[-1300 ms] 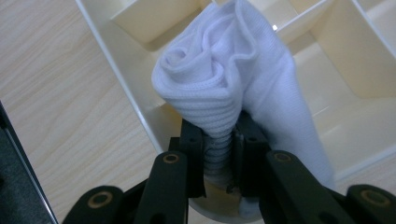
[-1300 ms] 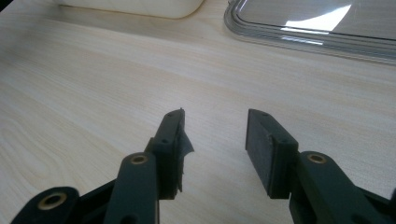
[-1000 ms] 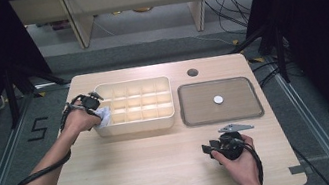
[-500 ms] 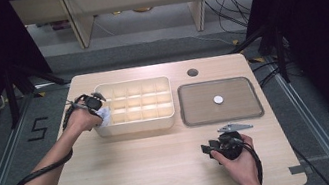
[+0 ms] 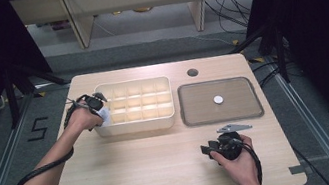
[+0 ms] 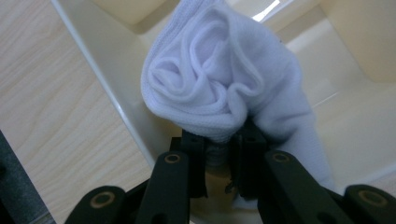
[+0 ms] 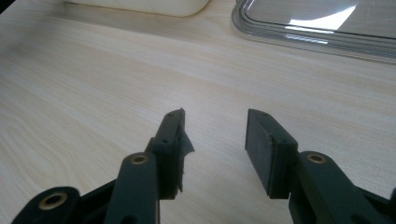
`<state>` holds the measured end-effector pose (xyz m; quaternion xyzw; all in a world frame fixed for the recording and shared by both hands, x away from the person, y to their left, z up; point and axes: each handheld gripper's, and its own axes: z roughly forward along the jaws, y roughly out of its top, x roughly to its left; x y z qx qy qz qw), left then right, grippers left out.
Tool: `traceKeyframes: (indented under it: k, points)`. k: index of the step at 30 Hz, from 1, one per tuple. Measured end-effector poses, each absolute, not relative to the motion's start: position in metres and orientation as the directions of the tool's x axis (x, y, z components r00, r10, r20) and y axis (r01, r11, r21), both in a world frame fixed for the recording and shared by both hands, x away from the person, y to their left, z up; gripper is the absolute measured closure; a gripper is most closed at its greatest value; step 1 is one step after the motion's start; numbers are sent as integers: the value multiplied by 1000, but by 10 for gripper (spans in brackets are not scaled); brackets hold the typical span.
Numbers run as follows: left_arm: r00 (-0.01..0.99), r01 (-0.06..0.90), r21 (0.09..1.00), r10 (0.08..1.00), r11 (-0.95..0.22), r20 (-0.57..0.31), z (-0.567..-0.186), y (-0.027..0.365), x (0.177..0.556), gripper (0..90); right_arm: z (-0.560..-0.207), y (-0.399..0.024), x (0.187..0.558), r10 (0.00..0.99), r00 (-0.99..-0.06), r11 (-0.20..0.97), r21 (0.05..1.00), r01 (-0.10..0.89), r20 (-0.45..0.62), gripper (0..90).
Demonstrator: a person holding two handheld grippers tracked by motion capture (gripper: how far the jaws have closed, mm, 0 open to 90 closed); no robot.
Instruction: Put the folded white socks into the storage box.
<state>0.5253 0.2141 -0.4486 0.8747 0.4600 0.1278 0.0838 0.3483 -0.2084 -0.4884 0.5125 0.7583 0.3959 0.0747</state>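
A rolled white sock [image 6: 224,84] is gripped by the left gripper [image 6: 223,154], whose 2 black jaws are pinched on the lower fold of the bundle. The sock is held over the left end of the cream compartment box [image 5: 135,108], just inside its near-left corner, as is seen in the high view at the left gripper [image 5: 95,105]. Whether the sock already rests on a compartment floor cannot be told.

The sock is judged to be light, soft and easily squashed, with no risk of breakage. Its knit surface is not slippery, but the roll is likely to loosen if it is pinched by a single outer layer. A hold across the thick middle of the roll, through all layers, is judged safest.

The right gripper [image 7: 214,140] is held with its jaws apart and nothing between them, over bare wooden table [image 5: 154,165] in front of the box, near the clear lid [image 5: 219,101] lying to the right of the box.
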Motion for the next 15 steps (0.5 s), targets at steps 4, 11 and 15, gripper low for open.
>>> traceKeyframes:
  k: [4, 11, 15]
  points:
    - [527, 797, 262, 839, -544, 136, -449, 213, 524, 776, -489, -207, 348, 841, -452, 153, 671, 725, 296, 583]
    - [540, 778, 289, 829, -557, 145, -449, 216, 523, 770, -489, -207, 348, 844, -457, 165, 673, 721, 282, 580]
    - [536, 777, 301, 832, -553, 143, -448, 216, 520, 764, -488, -205, 347, 837, -441, 131, 663, 737, 325, 578]
